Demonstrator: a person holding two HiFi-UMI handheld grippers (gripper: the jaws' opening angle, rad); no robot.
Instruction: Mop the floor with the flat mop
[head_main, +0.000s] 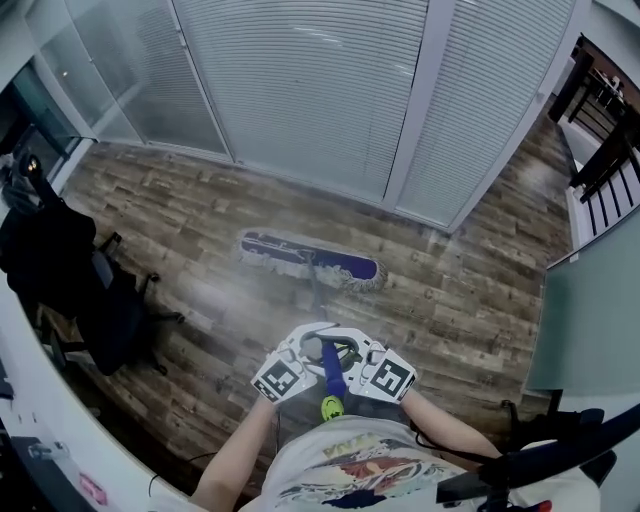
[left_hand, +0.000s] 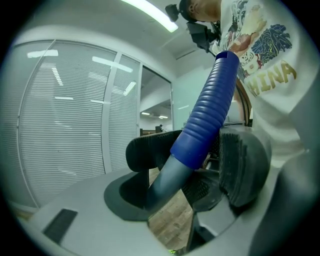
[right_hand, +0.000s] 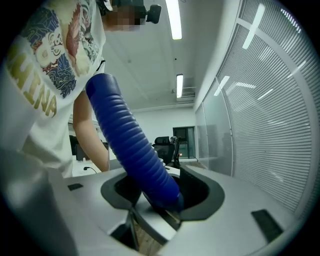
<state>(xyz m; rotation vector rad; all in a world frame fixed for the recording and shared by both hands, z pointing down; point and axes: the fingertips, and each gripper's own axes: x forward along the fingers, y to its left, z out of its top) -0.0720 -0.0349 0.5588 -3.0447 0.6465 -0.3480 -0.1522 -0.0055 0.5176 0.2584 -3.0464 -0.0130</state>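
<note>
Both tools are clamped on the mop handle (head_main: 331, 368): the left tool (left_hand: 195, 156) where grey shaft meets blue grip, the right tool (right_hand: 161, 194) on the grip. The mop head (head_main: 310, 262) lies on the floor (head_main: 450, 300) near the glass partition (head_main: 300, 90). I would sweep along the partition with the head flat. Only the head view shows the mop head; only the gripper views show the clamping.

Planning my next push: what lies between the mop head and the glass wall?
Only bare wooden floor; the head view shows it.
</note>
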